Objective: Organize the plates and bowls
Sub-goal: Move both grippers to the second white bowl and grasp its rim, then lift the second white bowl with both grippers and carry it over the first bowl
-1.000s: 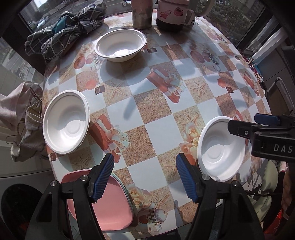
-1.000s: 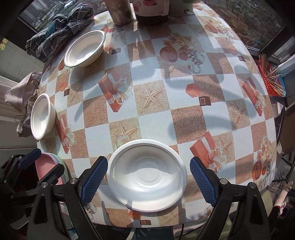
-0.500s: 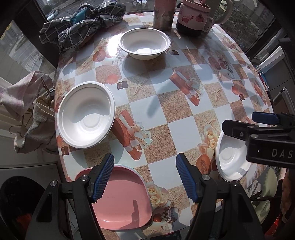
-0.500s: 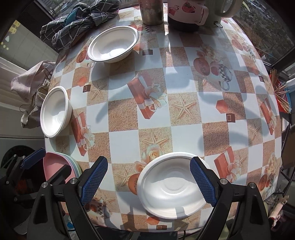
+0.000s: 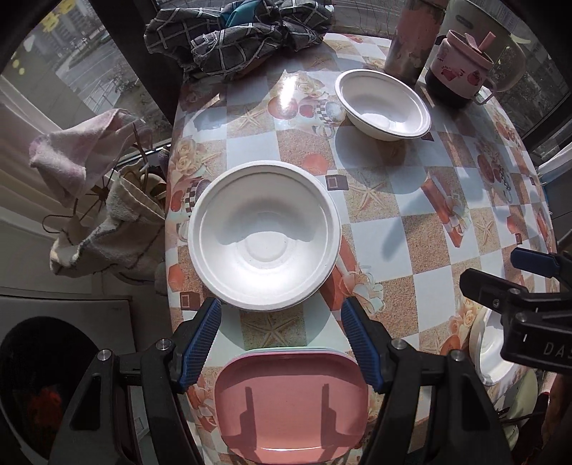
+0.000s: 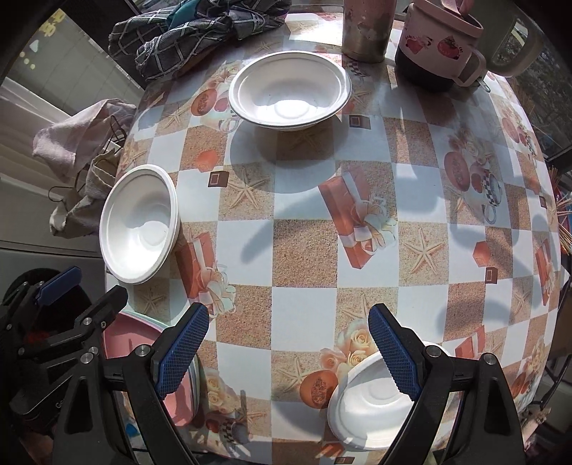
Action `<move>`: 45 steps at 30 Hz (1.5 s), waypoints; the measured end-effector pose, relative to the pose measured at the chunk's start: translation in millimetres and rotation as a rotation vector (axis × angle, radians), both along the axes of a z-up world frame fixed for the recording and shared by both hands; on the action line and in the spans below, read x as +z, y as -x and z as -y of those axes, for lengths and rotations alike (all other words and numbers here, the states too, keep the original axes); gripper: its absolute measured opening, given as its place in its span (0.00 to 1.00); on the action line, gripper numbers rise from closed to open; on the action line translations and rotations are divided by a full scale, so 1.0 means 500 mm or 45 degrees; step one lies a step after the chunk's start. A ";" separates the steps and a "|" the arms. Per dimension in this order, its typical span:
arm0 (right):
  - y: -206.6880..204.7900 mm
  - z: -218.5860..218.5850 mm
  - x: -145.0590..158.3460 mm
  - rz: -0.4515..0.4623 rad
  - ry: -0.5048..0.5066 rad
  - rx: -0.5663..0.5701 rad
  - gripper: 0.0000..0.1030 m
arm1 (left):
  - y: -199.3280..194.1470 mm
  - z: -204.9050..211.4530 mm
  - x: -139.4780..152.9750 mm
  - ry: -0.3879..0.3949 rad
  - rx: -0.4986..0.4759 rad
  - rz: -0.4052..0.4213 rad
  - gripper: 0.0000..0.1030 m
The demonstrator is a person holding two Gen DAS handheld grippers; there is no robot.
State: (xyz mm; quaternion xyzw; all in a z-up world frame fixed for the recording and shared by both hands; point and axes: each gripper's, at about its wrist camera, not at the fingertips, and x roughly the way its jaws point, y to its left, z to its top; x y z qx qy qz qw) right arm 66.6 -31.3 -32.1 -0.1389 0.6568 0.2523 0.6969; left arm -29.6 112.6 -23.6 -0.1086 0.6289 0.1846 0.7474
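Observation:
Three white foam bowls stand on the patterned table [image 5: 411, 229]. One bowl [image 5: 264, 236] lies just beyond my left gripper [image 5: 280, 339], which is open, empty and hanging over a stack of pink plates [image 5: 291, 400]. Another bowl [image 5: 384, 103] sits at the far side. In the right wrist view these are the left bowl [image 6: 139, 223] and the far bowl [image 6: 289, 89]. The third bowl [image 6: 371, 397] lies under my right finger at the near edge. My right gripper [image 6: 287, 352] is open and empty above bare tablecloth. The pink plates [image 6: 123, 339] are at its left.
A dark checked cloth [image 5: 236, 32], a metal tumbler [image 5: 411, 46] and a pink mug [image 5: 461, 68] line the far edge. Towels on a hanger [image 5: 89, 200] hang off the table's left side. A bundle of sticks [image 6: 563, 221] is at the right.
Both grippers have moved across the table toward its left side. The left bowl now lies right in front of my left fingers; the near bowl has slipped from between my right fingers to under the right one.

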 end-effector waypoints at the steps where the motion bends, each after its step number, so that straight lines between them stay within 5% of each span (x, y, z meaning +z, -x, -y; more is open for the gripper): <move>1: -0.001 -0.015 -0.004 -0.004 -0.004 0.008 0.89 | -0.002 -0.018 -0.005 -0.014 0.017 -0.008 0.71; 10: -0.004 -0.156 -0.065 -0.057 -0.023 0.056 0.89 | -0.026 -0.155 -0.078 -0.053 0.136 -0.073 0.71; 23: -0.021 -0.219 -0.149 -0.124 0.014 0.041 0.88 | -0.059 -0.205 -0.170 -0.004 0.100 -0.162 0.71; 24: -0.020 -0.222 -0.151 -0.126 0.010 0.051 0.86 | -0.060 -0.205 -0.177 0.001 0.092 -0.171 0.69; 26: -0.014 -0.228 -0.156 -0.133 0.008 0.072 0.62 | -0.062 -0.200 -0.181 0.024 0.068 -0.166 0.64; 33: -0.002 -0.234 -0.171 -0.232 -0.039 0.110 0.17 | -0.089 -0.167 -0.180 0.092 -0.011 -0.156 0.36; 45: -0.016 -0.076 -0.170 -0.261 -0.006 0.017 0.17 | -0.115 -0.022 -0.189 0.115 -0.126 -0.162 0.35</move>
